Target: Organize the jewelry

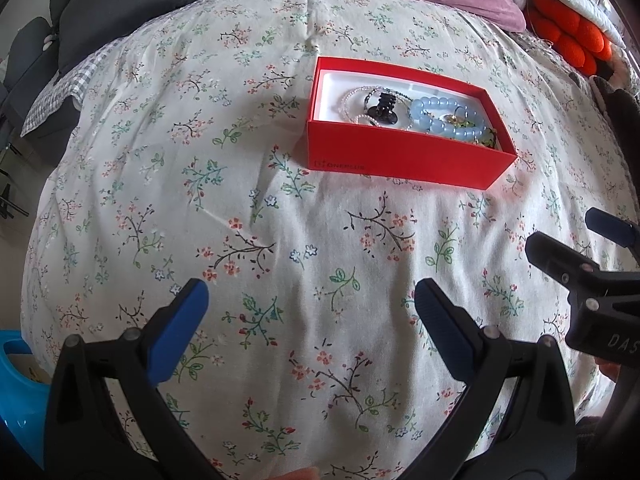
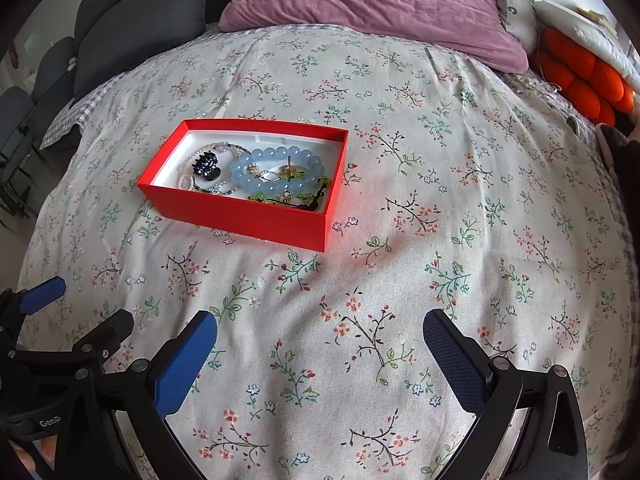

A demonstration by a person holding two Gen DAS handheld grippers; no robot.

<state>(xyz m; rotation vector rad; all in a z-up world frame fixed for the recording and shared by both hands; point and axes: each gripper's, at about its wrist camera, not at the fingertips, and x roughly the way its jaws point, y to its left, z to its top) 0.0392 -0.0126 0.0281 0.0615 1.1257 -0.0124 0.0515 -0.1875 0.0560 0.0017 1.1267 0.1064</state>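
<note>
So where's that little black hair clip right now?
The black hair clip lies inside the red box on the floral bedspread, toward the box's left end in the right wrist view, on a thin beaded necklace, left of the blue bead bracelet.

My open red box point(image 2: 256, 216) lies flat on the bedspread, holding a blue bead bracelet point(image 2: 276, 168), black hair clip point(image 2: 206, 168) and thin necklaces point(image 2: 224, 148).

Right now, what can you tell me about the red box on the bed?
The red box is an open, lidless rectangular carton, apparently cardboard, with a white lining and small printed lettering on one long side. It lies flat on the floral bedspread, away from both open grippers, touching nothing else. Inside lie a pale blue bead bracelet, a black claw hair clip, thin beaded strands and green-and-gold pieces at one end.
</note>
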